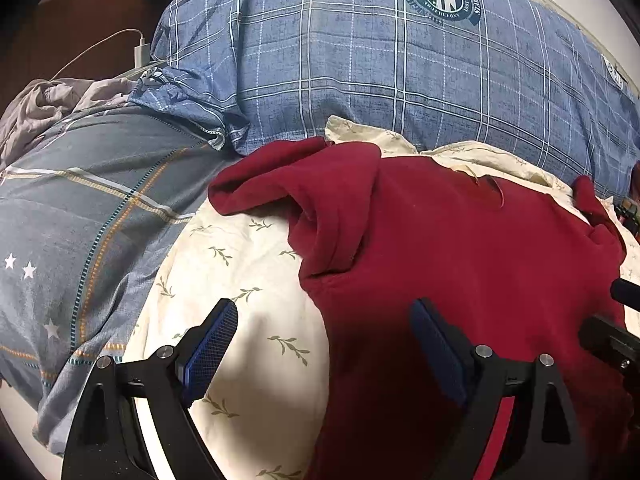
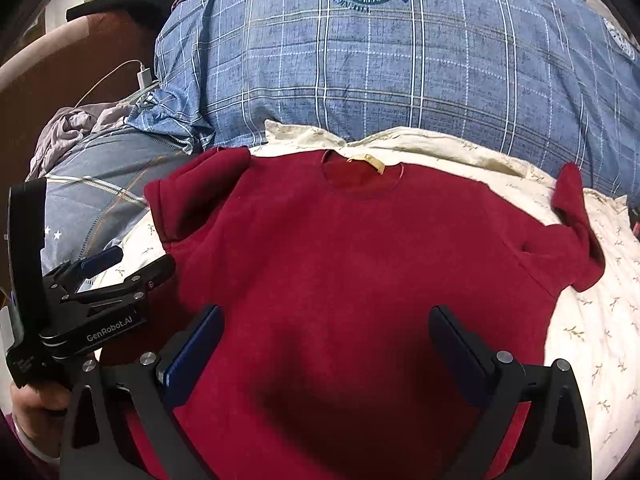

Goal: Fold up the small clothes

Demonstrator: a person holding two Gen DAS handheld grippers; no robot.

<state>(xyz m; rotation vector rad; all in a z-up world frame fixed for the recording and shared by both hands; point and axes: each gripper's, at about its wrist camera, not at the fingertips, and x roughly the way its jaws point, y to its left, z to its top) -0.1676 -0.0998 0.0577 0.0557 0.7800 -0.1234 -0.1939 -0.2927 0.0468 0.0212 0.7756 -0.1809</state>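
We had the red shirt (image 2: 360, 260) spread flat below the blue pillow (image 2: 400, 68) — no fold yet; left gripper (image 1: 324, 336) and right gripper (image 2: 326, 340) both gaped, holding nothing.

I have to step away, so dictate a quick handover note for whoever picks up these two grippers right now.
Left gripper: open, empty, hovering over the shirt's left edge.
Right gripper: open, empty, above the shirt's lower middle.
Red shirt: spread flat on the cream leaf-print sheet, neckline toward the blue plaid pillow. Left sleeve is bunched, right sleeve twisted.
Done: shirt laid out. No fold visible yet.
Left: smooth sleeves, fold them in, then fold the body.
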